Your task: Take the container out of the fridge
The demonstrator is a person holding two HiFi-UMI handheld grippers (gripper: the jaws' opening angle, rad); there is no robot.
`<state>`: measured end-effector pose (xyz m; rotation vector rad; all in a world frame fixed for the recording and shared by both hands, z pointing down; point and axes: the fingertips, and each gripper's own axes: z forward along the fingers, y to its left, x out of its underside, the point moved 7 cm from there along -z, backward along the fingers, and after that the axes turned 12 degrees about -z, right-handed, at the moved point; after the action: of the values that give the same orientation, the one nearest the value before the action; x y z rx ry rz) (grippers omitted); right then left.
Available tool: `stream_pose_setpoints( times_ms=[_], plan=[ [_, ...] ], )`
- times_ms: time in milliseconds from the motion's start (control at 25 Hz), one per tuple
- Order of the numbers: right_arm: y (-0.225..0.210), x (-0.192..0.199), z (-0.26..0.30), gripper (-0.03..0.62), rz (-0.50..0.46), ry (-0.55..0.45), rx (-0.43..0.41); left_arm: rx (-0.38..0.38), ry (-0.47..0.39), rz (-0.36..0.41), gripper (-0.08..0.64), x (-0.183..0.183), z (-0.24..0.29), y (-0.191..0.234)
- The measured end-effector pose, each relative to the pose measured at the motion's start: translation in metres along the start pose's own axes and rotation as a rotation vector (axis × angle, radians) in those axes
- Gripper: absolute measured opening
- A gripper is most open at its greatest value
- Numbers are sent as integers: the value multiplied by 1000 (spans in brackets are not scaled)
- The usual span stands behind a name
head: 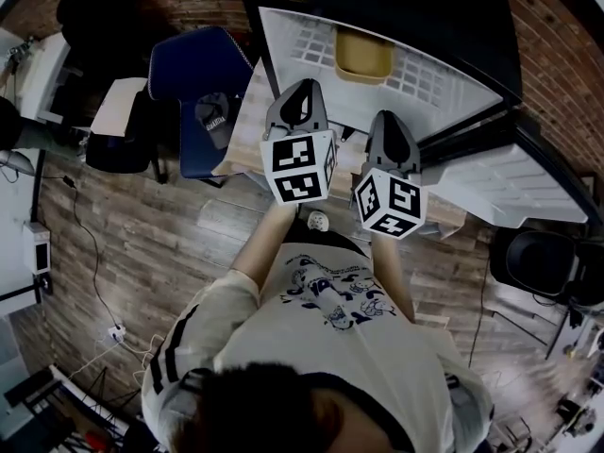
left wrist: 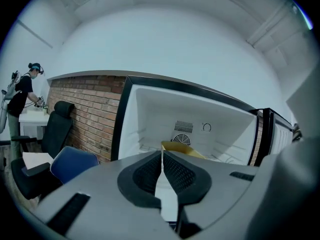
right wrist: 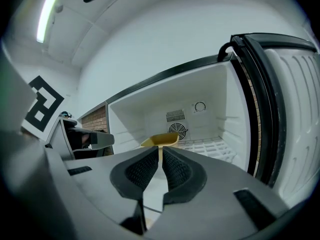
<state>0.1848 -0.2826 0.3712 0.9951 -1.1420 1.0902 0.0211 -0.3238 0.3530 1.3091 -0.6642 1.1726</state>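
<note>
Holding both grippers up in front of the open fridge (head: 281, 43), side by side, marker cubes facing the head cam. L gripper (left wrist: 162, 152): fingers pressed together at the tips, nothing between them. R gripper (right wrist: 161, 150): same deal, fingers closed up w/ only a hairline slit, also empty. Neither one is inside the fridge; both sit out front, well apart from the container (head: 363, 55).

The container is yellow-ish, open at the top, and sits on the white wire shelf (head: 425, 75) inside the fridge, toward the back wall, right under the round fan vent (right wrist: 178, 130). In both gripper views it lines up just above the fingertips, so both are aimed pretty much straight at it. Can't tell if there's anything in it.

Fridge door (right wrist: 292, 109) is swung wide open on the right side. Rest of the fridge looks bare, white walls w/ a dial (right wrist: 200, 107) up by the vent.

Other stuff: blue chair (head: 200, 69) left of the fridge w/ a cap on the seat, brick wall (left wrist: 92, 116) behind, wood floor (head: 179, 243) underfoot, and another person (left wrist: 22, 91) standing far off left at a tabletop.
</note>
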Motion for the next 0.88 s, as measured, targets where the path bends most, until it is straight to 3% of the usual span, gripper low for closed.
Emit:
stream_pose_setpoints(
  times_ms=[360, 880],
  plan=[
    [-5, 7, 14, 45, 27, 21, 16, 9, 34, -63, 26, -11, 24, -1],
    [-11, 1, 33, 46, 39, 34, 108, 107, 145, -164, 30, -9, 62, -4]
  ],
)
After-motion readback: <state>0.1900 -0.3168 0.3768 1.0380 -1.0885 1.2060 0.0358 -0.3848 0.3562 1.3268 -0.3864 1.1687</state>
